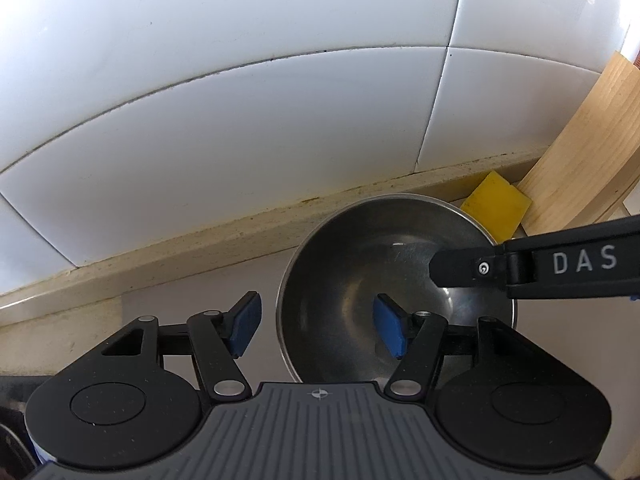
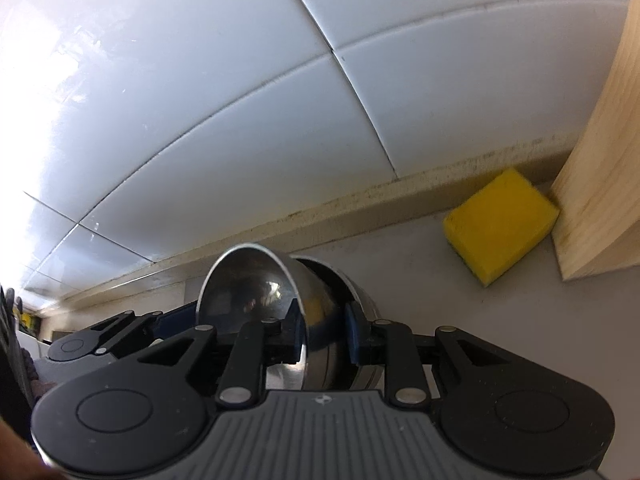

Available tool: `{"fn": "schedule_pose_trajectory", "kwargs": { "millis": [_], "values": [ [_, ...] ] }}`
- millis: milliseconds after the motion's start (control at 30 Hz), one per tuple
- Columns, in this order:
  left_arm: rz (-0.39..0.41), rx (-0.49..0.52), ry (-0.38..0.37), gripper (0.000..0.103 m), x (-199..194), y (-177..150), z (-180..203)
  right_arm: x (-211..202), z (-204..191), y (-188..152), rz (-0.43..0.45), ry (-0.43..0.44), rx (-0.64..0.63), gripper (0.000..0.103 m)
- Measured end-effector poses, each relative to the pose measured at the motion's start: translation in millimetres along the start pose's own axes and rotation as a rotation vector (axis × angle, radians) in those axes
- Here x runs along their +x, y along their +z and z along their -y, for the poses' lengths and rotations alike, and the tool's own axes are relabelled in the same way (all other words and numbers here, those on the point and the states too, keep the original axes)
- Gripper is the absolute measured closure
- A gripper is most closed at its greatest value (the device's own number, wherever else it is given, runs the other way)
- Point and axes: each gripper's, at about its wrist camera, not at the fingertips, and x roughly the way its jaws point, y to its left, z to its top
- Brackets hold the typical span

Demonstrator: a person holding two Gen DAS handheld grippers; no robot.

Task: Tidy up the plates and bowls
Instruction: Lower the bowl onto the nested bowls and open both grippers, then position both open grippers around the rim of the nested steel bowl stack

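A steel bowl (image 1: 384, 288) sits on the grey counter (image 1: 192, 300) near the white tiled wall (image 1: 240, 120). The left gripper (image 1: 318, 328) straddles its near rim, one blue pad inside and one outside, not pressing. The right gripper (image 1: 440, 270) (marked DAS) reaches in from the right. A yellow sponge (image 1: 496, 204) lies beside a wooden board (image 1: 588, 152).

White capital letters "DAS" stand on the black side of the right gripper (image 1: 460, 276), where it reaches in from the right in the left wrist view. Nothing else is readable.
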Motion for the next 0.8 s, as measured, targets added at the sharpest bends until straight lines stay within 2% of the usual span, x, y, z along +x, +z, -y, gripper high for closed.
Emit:
{"fn": "schedule_pose_trajectory", "kwargs": {
  "millis": [167, 300, 633, 800],
  "values": [
    [0.003, 0.007, -0.002, 0.039, -1, 1, 3, -11, -4, 1, 0.022, -0.023, -0.030, 0.103],
    [0.007, 0.009, -0.001, 0.037, -3, 1, 4, -17, -9, 0, 0.054, -0.083, -0.075, 0.102],
    [0.016, -0.013, 0.007, 0.035, -7, -1, -1, -17, 1, -1, 0.056, -0.095, -0.064, 0.100],
    [0.034, -0.021, 0.017, 0.032, -13, 0, -2, -19, 1, -2, 0.068, -0.106, -0.069, 0.096]
  ]
}}
